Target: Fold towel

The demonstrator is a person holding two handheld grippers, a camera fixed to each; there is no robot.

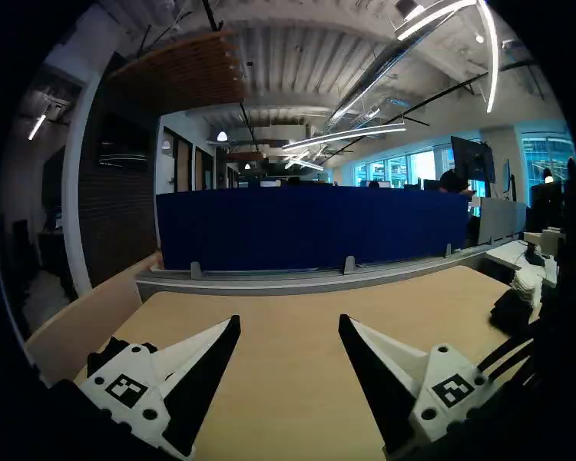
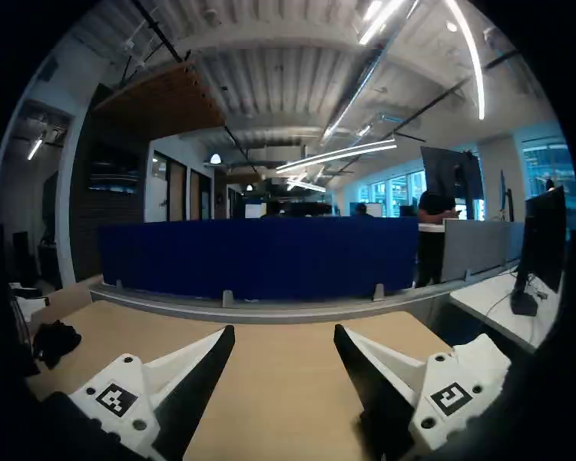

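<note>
Left tool (image 1: 288,318) and right tool (image 2: 284,328) gape wide; smooth tan table (image 1: 288,384) beneath.

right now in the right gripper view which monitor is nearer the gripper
The dark monitor standing on the white desk at far right; the other monitor is beyond the blue divider.

The left gripper (image 1: 288,318) is a two-finger tool of white plastic. Its wedge-shaped fingers (image 1: 184,349) taper to points, and each has a matte black pad lining its inner face. A square black-and-white marker (image 1: 126,389) sits on each finger's base, in the lower corners of the frame, ringed by small dark screw holes. At lower right, what look like thin black cables (image 1: 511,353) run behind the finger. The right gripper (image 2: 284,329) has the same white wedges, black linings and square markers (image 2: 451,399).
</note>
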